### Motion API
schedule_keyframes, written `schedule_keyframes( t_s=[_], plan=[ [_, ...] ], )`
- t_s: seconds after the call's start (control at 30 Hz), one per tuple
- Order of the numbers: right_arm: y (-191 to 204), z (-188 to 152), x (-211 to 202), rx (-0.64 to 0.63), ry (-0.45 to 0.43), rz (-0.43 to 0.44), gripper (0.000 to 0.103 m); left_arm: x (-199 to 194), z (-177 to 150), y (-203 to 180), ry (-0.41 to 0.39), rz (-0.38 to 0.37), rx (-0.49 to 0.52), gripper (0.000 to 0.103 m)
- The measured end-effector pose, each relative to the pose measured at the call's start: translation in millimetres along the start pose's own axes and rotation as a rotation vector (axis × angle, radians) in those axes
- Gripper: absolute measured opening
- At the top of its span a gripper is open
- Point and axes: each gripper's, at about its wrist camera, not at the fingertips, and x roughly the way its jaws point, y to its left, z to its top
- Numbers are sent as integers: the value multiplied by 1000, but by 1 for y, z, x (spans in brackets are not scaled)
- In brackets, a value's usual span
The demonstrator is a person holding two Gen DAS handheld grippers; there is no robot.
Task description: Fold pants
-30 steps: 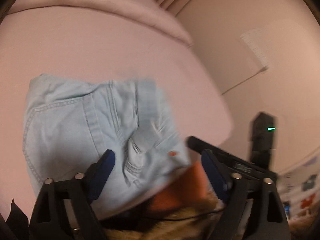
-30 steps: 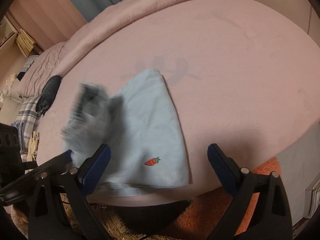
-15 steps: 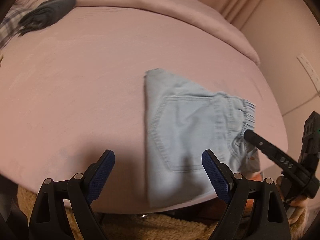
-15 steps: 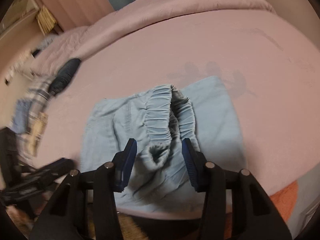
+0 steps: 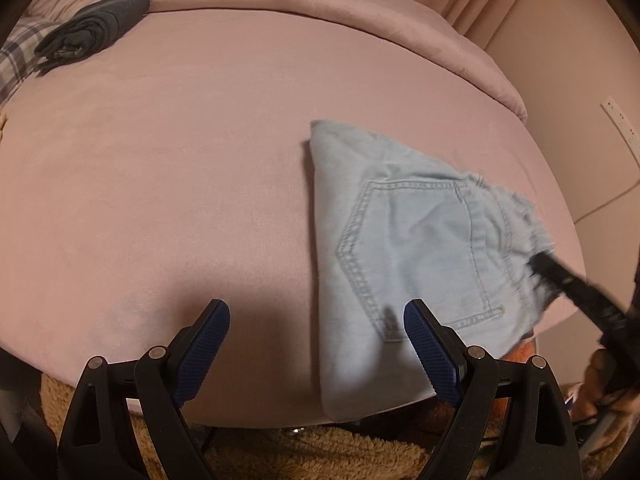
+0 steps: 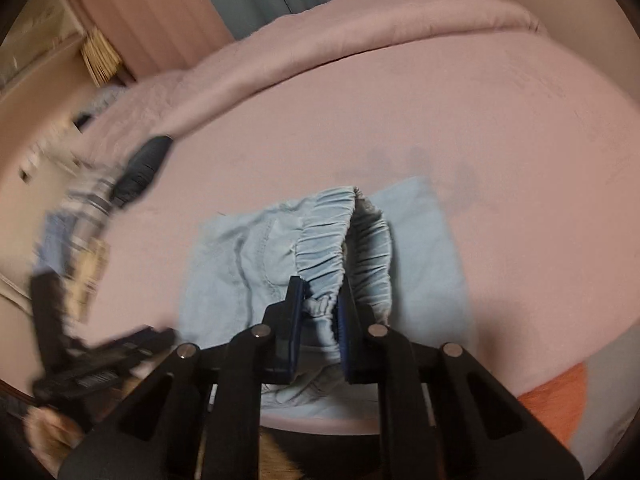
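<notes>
— Where are the pants (image 5: 404,240)?
— Folded, at the bed's (image 5: 180,160) near edge, toward its right corner.
— And the claws?
— The right gripper (image 6: 320,312) pinches the elastic waistband (image 6: 332,240); the left gripper (image 5: 316,344) hangs wide apart above the sheet, holding nothing.

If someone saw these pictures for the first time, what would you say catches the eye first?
The light blue pants stand out most, folded small near the front edge of the pink bed, back pocket up. The right tool is pinched shut on their gathered elastic waistband, while the left tool hangs open over the bed's edge. A dark rolled garment lies at the far left.
</notes>
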Motion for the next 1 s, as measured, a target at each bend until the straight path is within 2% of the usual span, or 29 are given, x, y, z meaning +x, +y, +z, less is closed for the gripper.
schedule_keyframes(
  t_s=[0.1, 0.13, 0.17, 0.23, 0.33, 0.43, 0.53, 0.57, 0.6, 0.67, 0.7, 0.77, 0.93, 1.0],
  plan=[
    [-14, -12, 32, -1, 134, -90, 29, 3, 0, 1, 13, 7, 1, 88],
    [-21, -14, 38, 25, 143, -95, 40, 3, -1, 1, 18, 9, 3, 88],
    [-26, -13, 37, 42, 134, -98, 56, 3, -2, 2, 21, 12, 7, 88],
    [-34, -9, 30, 62, 138, -116, 69, 3, -2, 3, 24, 19, 9, 88],
    [-39, -4, 18, 99, 128, -36, 68, 3, 0, 6, 22, 21, -1, 88],
    [-36, -3, 20, 85, 128, 5, 69, 3, 0, 7, 24, 19, -7, 89],
    [-36, -10, 46, 88, 200, 55, 71, 4, 0, 6, 24, 20, -6, 89],
    [-38, -13, 53, 100, 211, 63, 68, 4, 0, 7, 24, 19, -7, 89],
    [-38, -15, 56, 95, 186, 56, 64, 5, 0, 7, 25, 16, -7, 89],
    [-34, -13, 48, 74, 168, 56, 33, 5, 1, 6, 26, 9, -7, 88],
    [-34, -10, 44, 85, 157, 93, 30, 5, 2, 6, 25, 6, -6, 89],
    [-29, -8, 29, 70, 129, 94, 28, 4, 4, 3, 19, 0, -4, 89],
    [-10, 7, -27, 1, -31, 75, 28, -2, 11, -5, 0, -55, 8, 89],
    [-7, 13, -38, -24, -71, 37, 28, 2, 14, -8, 5, -64, 11, 89]
  ],
)
